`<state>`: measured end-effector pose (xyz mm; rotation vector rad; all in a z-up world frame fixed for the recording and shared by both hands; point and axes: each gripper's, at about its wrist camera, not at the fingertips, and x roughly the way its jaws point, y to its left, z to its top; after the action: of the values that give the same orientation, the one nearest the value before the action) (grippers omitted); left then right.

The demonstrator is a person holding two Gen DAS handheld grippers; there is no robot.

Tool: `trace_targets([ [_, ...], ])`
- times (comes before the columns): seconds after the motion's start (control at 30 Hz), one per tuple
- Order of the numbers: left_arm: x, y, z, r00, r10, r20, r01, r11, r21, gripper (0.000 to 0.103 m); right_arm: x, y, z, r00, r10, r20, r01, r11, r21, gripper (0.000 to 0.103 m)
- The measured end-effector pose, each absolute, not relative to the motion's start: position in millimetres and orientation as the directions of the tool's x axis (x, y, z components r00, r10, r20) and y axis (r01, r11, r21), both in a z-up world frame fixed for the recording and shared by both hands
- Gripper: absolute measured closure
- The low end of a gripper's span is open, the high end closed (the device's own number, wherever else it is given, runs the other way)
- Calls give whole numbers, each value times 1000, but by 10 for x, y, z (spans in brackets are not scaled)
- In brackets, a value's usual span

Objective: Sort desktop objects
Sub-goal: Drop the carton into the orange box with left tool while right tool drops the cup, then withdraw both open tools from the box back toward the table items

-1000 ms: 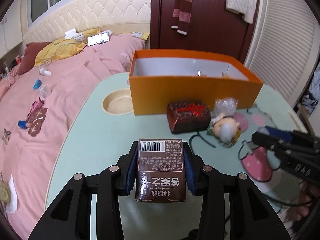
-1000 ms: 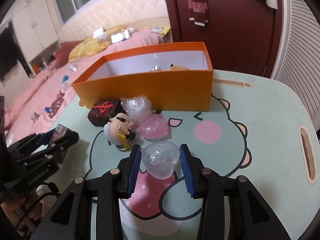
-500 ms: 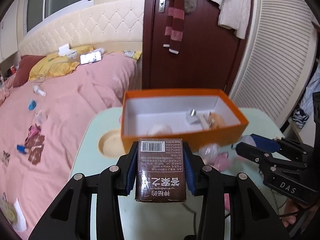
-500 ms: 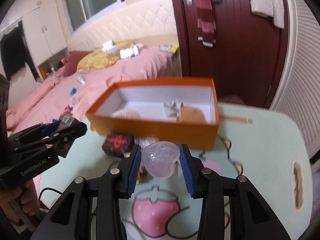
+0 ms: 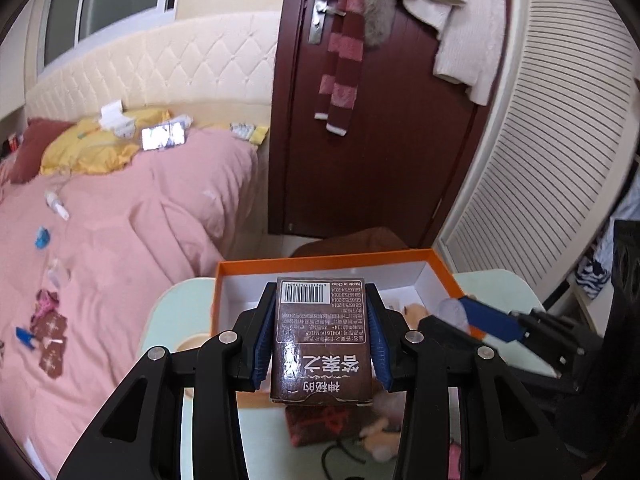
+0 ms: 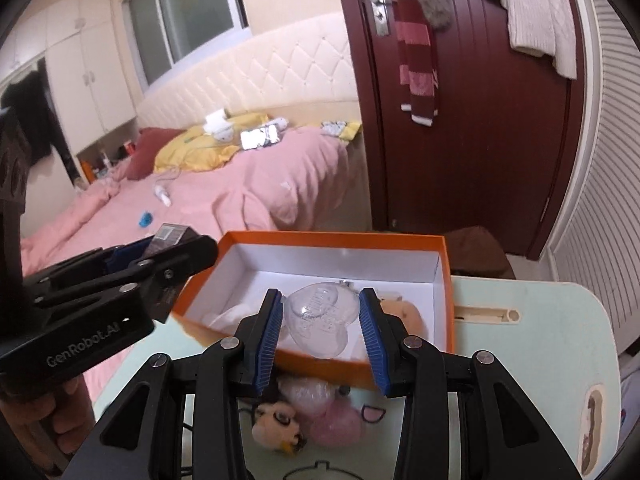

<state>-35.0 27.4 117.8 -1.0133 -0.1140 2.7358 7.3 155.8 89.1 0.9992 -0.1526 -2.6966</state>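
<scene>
Two hand-held grippers, both raised and clamped.

Left gripper: black frame, blue pads pressed flat to both sides of a brown card box; seen from the right wrist at 9 o'clock, a hand beneath its body. Right gripper: same build, pads closed against a clear heart-shaped shell; its tip shows at 3 o'clock from the left wrist.

One orange box is counted, one brown card box and one clear heart-shaped case. Two grippers are seen, left and right. On the desk, one doll head and one dark red pouch are noted.
</scene>
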Motion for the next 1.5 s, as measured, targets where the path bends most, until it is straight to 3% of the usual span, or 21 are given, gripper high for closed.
trace_targets([
  [0.77,-824,368,682,-646,193,-738,-162,-980,-114,61,-404,1666,490,-666,-267,-697,157,-963,219,64],
  [0.93,-755,328,709,-666,172,-725,-143,-984,-101,60,-388,1655,486,-673,-262,-692,164,-965,205,64],
  [1.0,-726,312,721,-675,163,-720,-135,-986,-96,53,-381,1655,488,-675,-256,-692,161,-966,201,55],
  [1.07,-698,296,733,-683,154,-714,-127,-988,-91,39,-366,1668,498,-684,-245,-687,149,-969,197,51],
  [1.13,-670,279,745,-691,145,-708,-119,-989,-87,32,-344,1681,522,-692,-242,-680,145,-970,198,51],
  [1.37,-431,147,942,-723,208,-658,-141,-978,-153,31,-208,1684,652,-718,-236,-654,150,-971,185,50],
  [1.5,-216,126,1057,-740,203,-641,-160,-979,-125,31,-34,1679,759,-739,-233,-632,161,-972,171,49],
])
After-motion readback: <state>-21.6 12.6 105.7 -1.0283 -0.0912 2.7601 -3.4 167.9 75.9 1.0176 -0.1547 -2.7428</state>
